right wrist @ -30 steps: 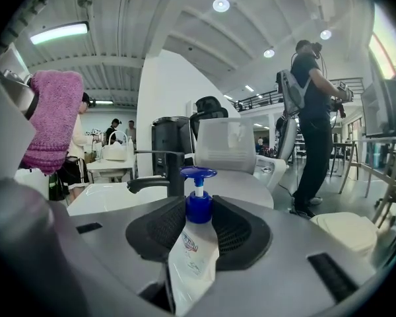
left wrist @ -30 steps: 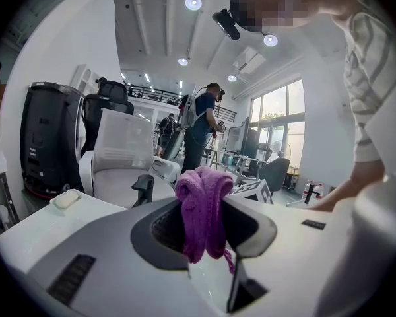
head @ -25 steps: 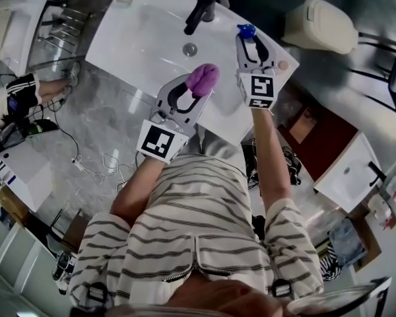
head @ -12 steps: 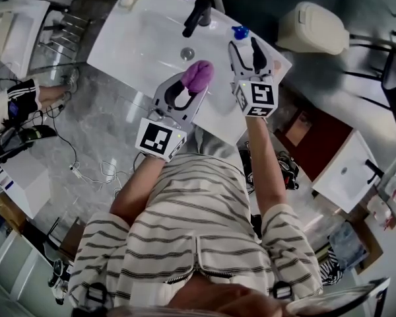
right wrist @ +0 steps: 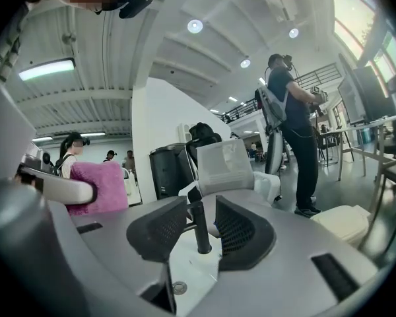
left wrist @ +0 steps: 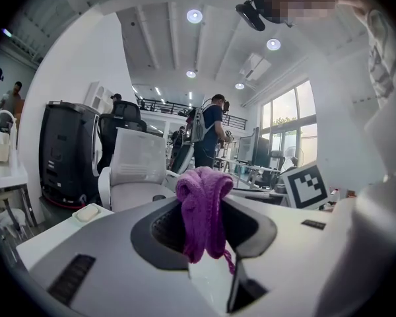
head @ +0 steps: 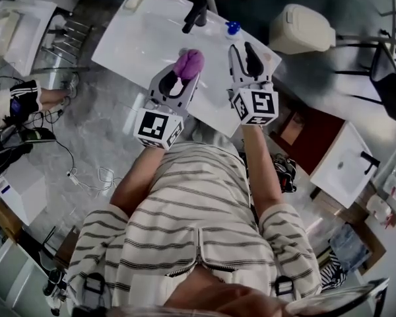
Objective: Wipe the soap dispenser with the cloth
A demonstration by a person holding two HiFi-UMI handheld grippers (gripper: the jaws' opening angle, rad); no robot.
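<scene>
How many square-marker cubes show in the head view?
2: one cube on the left gripper holding the cloth, another cube on the right gripper, whose empty jaws are closing. None seems hidden.

shirt (head: 198, 203): pale w/ thin dk stripes | slvs (head: 100, 233): short

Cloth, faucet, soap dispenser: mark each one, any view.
purple cloth (left wrist: 203, 207), left gripper view, middle of the bunched folds
faucet (right wrist: 199, 228), right gripper view, upright black stem
soap dispenser (head: 233, 27), head view, blue top
</scene>
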